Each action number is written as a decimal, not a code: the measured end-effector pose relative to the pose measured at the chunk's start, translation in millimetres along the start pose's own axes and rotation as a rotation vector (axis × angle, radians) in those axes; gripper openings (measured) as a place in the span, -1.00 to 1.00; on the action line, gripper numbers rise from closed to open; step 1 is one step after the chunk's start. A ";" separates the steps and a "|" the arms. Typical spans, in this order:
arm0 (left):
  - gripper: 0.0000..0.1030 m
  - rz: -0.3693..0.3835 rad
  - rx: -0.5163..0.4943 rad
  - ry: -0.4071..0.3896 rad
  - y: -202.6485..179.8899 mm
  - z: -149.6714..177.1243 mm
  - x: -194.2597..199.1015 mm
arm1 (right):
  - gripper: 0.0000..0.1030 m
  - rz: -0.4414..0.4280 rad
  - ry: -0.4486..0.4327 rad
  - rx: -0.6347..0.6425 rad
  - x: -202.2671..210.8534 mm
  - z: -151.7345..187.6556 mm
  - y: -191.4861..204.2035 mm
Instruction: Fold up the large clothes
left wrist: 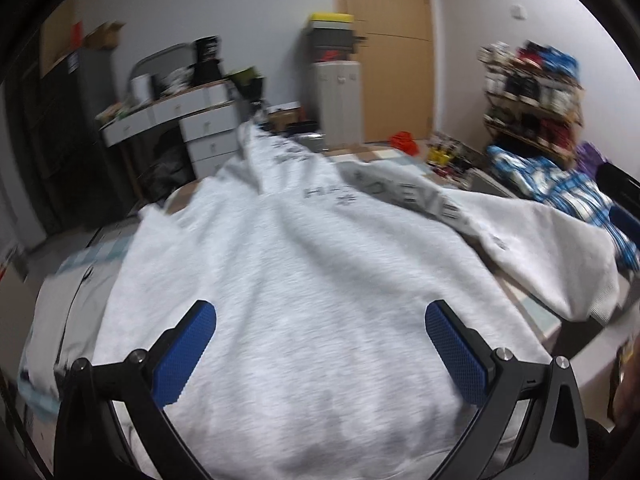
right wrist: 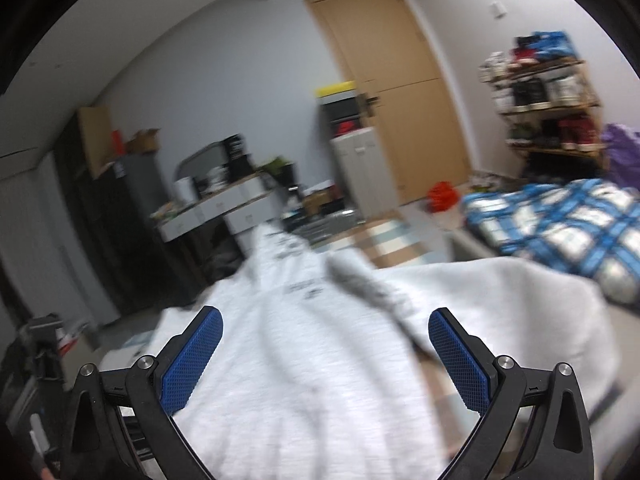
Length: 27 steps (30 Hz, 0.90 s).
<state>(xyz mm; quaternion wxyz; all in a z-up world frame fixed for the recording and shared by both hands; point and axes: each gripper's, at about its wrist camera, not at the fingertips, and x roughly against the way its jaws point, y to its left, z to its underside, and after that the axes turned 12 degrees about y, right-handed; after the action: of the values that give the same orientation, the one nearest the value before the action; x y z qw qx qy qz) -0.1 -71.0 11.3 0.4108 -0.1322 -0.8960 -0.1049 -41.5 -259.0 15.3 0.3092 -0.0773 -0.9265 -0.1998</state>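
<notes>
Cluttered room with a tan door [right wrist: 404, 92] behind a grey sweatshirt [left wrist: 304, 280] spread over the table [left wrist: 536, 312], a blue plaid cloth [right wrist: 568, 232] right of the sweatshirt, and the left gripper [left wrist: 320, 344] and right gripper [right wrist: 325, 354] both above it, fingers spread wide, holding nothing.

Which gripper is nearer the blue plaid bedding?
Right. The right gripper has the blue plaid bedding large ahead to its right; from the left gripper the bedding looks smaller, farther right.
</notes>
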 end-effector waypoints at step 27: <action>0.98 0.211 -0.257 0.124 -125.7 -32.9 -48.0 | 0.78 0.077 0.164 -0.146 -23.4 -4.2 -173.7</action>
<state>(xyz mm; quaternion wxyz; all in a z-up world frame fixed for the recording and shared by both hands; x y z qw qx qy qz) 12.7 -206.6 -14.2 0.4537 -0.2703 -0.8293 -0.1828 -66.9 -419.0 -51.8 0.3849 -0.1185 -0.8776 -0.2602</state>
